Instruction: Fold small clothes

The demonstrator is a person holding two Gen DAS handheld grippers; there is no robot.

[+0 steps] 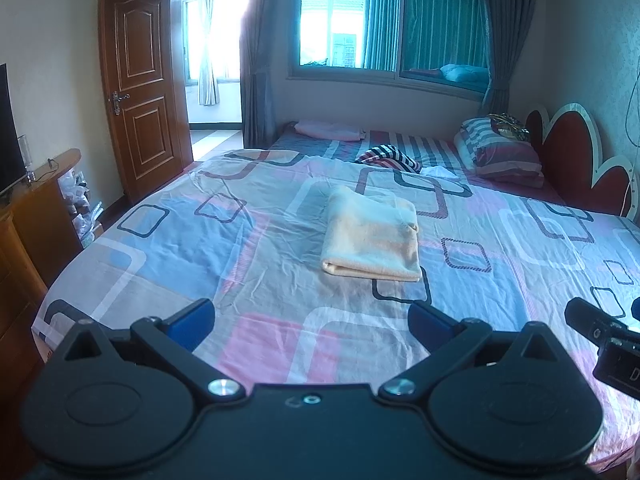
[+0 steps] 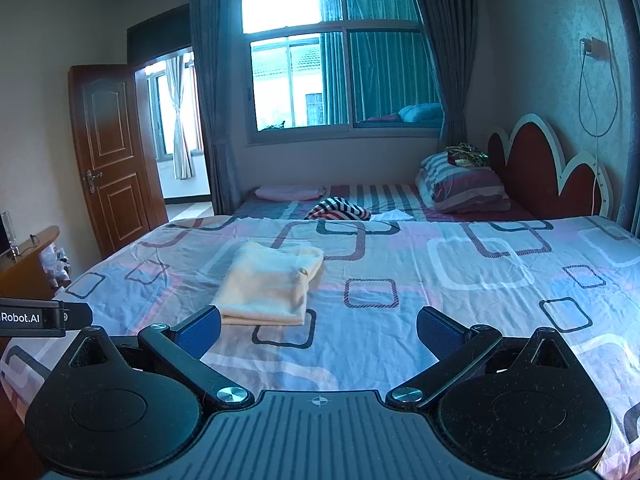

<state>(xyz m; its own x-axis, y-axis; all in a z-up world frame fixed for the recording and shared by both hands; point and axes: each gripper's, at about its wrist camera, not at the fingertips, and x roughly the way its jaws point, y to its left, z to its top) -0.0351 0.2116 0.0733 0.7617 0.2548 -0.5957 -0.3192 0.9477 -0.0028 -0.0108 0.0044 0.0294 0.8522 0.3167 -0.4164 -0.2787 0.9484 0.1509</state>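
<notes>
A small pale yellow garment (image 1: 372, 236) lies folded into a flat rectangle on the patterned bedsheet (image 1: 200, 248). It also shows in the right wrist view (image 2: 270, 288). My left gripper (image 1: 312, 320) is open and empty, held above the sheet short of the garment. My right gripper (image 2: 318, 332) is open and empty, with the garment ahead and to the left of it. The right gripper's body shows at the right edge of the left wrist view (image 1: 608, 340). The left gripper's body shows at the left edge of the right wrist view (image 2: 40, 316).
A striped cloth (image 1: 390, 158) and a white cloth (image 1: 440, 172) lie at the sheet's far edge. Striped pillows (image 1: 500, 152) rest by the red headboard (image 1: 576, 160). A wooden cabinet (image 1: 28, 220) stands left of the bed, beside an open door (image 1: 140, 92).
</notes>
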